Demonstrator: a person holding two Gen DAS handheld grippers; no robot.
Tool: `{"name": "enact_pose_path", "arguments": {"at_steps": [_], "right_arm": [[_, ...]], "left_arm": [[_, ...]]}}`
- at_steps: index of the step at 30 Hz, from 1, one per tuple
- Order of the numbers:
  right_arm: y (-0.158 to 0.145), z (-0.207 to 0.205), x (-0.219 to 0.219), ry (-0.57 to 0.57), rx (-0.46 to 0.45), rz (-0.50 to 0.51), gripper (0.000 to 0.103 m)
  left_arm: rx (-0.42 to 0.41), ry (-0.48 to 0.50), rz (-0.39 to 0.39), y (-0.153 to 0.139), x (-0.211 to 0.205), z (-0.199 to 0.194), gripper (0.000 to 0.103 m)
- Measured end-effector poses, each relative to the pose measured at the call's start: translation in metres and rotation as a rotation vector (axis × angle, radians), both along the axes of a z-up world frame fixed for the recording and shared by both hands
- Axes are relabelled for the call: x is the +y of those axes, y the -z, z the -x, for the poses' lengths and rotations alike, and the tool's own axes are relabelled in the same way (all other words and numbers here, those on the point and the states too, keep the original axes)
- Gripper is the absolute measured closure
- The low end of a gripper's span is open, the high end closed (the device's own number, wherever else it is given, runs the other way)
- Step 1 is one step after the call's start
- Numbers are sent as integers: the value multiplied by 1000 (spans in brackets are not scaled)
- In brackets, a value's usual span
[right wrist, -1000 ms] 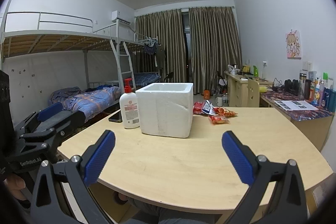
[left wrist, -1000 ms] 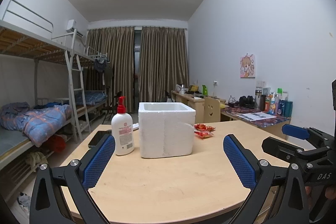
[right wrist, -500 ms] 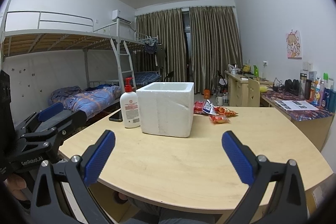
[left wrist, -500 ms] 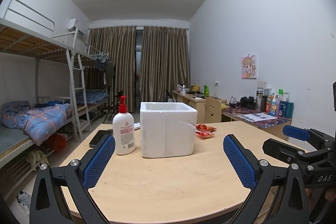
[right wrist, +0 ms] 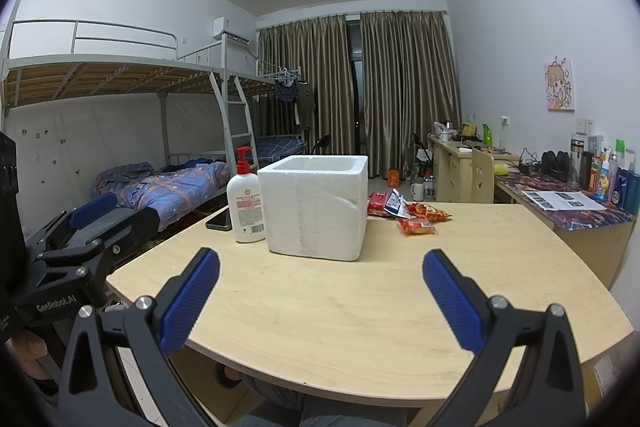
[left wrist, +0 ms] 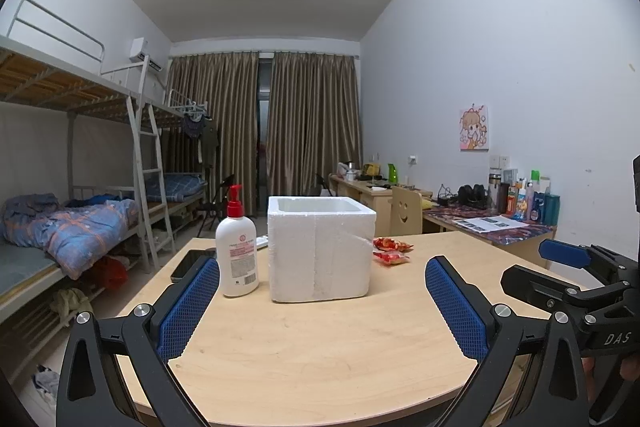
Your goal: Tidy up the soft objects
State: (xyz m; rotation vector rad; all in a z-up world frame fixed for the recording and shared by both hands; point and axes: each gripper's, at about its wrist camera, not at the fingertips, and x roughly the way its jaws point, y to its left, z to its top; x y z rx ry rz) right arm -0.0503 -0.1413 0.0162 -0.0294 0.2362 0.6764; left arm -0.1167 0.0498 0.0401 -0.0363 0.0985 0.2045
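A white foam box [left wrist: 320,247] [right wrist: 316,205] stands open-topped in the middle of the round wooden table [left wrist: 320,347] [right wrist: 360,307]. Several red and orange snack packets [left wrist: 390,251] [right wrist: 412,215] lie on the table to the right of and behind the box. My left gripper [left wrist: 322,303] is open and empty, above the table's near edge, in front of the box. My right gripper [right wrist: 320,297] is open and empty, also near the front edge. Each gripper shows at the side of the other's view.
A white pump bottle with a red top [left wrist: 237,251] [right wrist: 247,203] stands just left of the box. A dark phone [left wrist: 190,263] [right wrist: 219,221] lies behind it. Bunk beds stand left, desks with clutter along the right wall.
Both views have shifted very slightly; the grippers stay open and nothing on the table has moved.
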Motion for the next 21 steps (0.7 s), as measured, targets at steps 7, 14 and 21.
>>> {"name": "enact_pose_path", "arguments": {"at_steps": [7,14,21], "right_arm": [[1,-2,0,-9,2,-2,0],[2,-3,1,-16,7,0,0],[2,-2,0,-14,7,0,0]], "left_arm": [[-1,-3,-1,0,0,0,0],[4,1,-2,0,-1,0,0],[4,4,-4,-1,-2,-1,0]]}}
